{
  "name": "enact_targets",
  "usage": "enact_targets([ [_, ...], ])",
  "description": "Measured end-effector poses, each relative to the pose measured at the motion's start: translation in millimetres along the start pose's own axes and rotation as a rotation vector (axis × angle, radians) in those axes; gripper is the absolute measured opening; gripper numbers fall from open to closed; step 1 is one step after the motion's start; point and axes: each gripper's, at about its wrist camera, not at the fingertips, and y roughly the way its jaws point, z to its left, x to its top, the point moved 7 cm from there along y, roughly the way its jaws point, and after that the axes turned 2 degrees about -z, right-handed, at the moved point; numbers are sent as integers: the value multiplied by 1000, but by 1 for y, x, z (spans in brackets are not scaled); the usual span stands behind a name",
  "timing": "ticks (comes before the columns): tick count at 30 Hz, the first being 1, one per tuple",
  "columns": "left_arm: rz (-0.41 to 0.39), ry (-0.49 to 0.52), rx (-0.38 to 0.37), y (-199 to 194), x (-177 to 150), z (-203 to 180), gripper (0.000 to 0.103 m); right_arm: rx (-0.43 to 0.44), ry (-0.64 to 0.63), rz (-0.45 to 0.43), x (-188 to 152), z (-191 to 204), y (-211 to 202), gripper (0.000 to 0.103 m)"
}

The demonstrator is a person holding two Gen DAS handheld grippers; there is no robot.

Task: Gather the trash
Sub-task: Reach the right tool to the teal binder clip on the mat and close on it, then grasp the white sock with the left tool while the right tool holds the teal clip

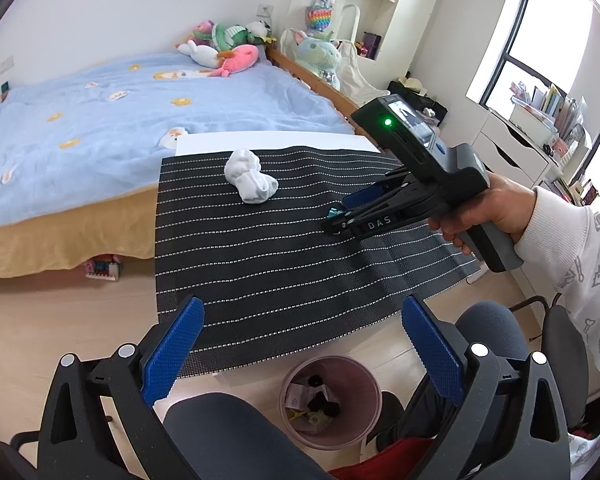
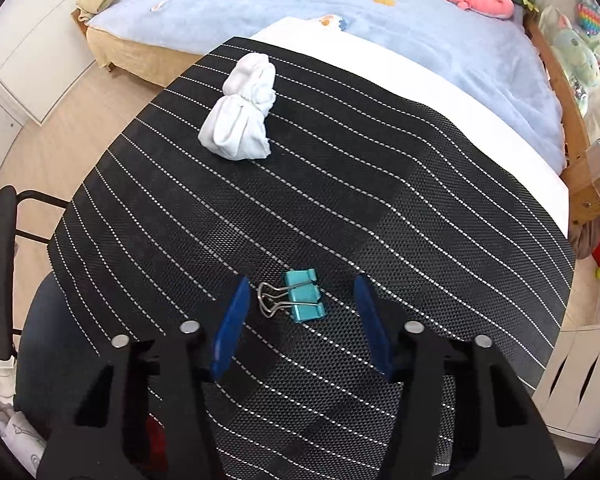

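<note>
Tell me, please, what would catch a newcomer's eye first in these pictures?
Probably the teal binder clip lying on the black striped mat, right between the open blue fingers of the right gripper. Next, the white knotted cloth bundle further back on the mat, towards the blue bed. Below the open left gripper, a pink bin stands on the floor, already holding scraps.

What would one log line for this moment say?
right tool: open, straddling teal binder clip | left tool: open, empty | white sock bundle: on mat | pink bin: below
</note>
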Motion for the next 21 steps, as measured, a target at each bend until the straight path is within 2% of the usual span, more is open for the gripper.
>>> enact_targets([
  [6, 4, 1, -6, 3, 1, -3, 95, -23, -26, -1, -3, -1, -4, 25],
  [9, 4, 6, -5, 4, 3, -4, 95, -18, -20, -15, -1, -3, -5, 23],
  [10, 3, 8, -3, 5, 4, -4, 95, -17, -19, -19, -1, -4, -6, 18],
  [13, 2, 6, -1, 4, 5, -5, 95, -15, -13, -35, 2, -5, -9, 15],
  [21, 5, 22, 1, 10, 14, -6, 95, -8, 32, -73, -2, -10, -20, 14],
])
